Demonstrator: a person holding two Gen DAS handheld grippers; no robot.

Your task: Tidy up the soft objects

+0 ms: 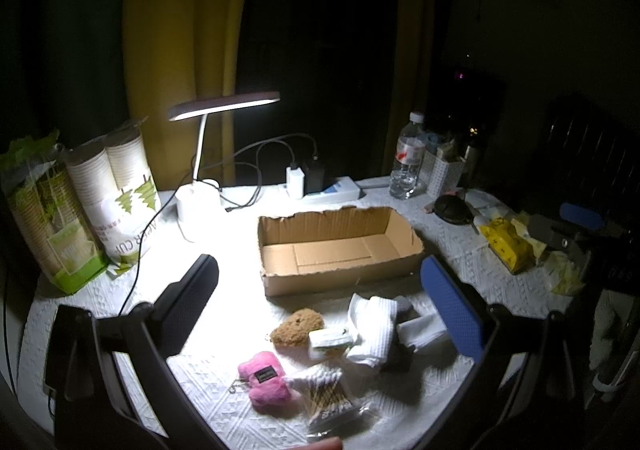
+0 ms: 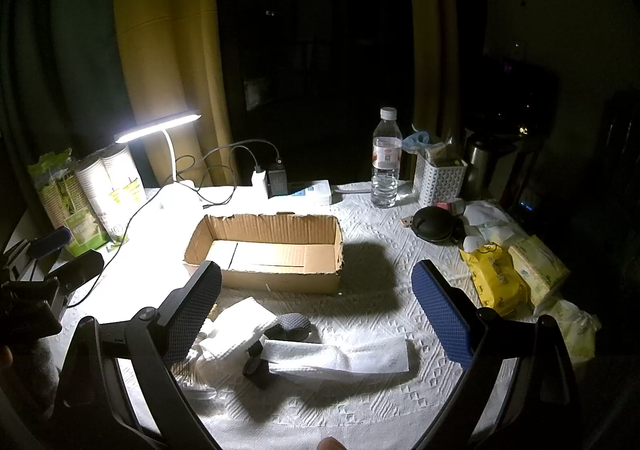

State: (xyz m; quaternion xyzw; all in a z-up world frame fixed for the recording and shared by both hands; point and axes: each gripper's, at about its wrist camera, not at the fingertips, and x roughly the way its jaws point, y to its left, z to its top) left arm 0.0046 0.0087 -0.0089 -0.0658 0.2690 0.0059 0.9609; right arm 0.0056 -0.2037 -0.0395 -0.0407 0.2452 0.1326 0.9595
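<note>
Left wrist view: dark room, one lit desk lamp [image 1: 224, 105] throwing a hard white pool over a table covered in white embossed cloth [image 1: 224, 406]. Left gripper [image 1: 320, 290] held above the table, jaws spread wide, one black finger and one blue, nothing between them. An open, empty cardboard box [image 1: 340, 250] sits mid-table just beyond the fingertips. On the near side of the box lies the cluster of soft items: brown plush [image 1: 297, 330], pink plush with a dark label [image 1: 265, 380], a bag of cotton swabs [image 1: 326, 394] touching the pink plush, a small white-and-green packet [image 1: 330, 338] beside the brown plush, and a folded white cloth [image 1: 374, 326] next to the blue finger. Sleeves of paper cups [image 1: 120, 185] stand at the left edge, a water bottle [image 1: 409, 157] at the back right, a yellow packet [image 1: 506, 242] farther right. Right wrist view: right gripper [image 2: 316, 302] also well open and holding nothing, hovering over the cloth. Same box [image 2: 272, 246] ahead and slightly left, casting a shadow to its right. Below the fingers, the white cloth [image 2: 244, 324] lies by the black finger, with a long white towel strip [image 2: 340, 358] stretched between the two fingers and small dark pieces [image 2: 294, 324] among them; what these are, cannot tell. Bottle [image 2: 386, 161], white lattice basket [image 2: 438, 177] and a round black object [image 2: 434, 223] at the back right; yellow packet [image 2: 496, 278] near the blue finger. The other gripper shows dimly at far left.
</note>
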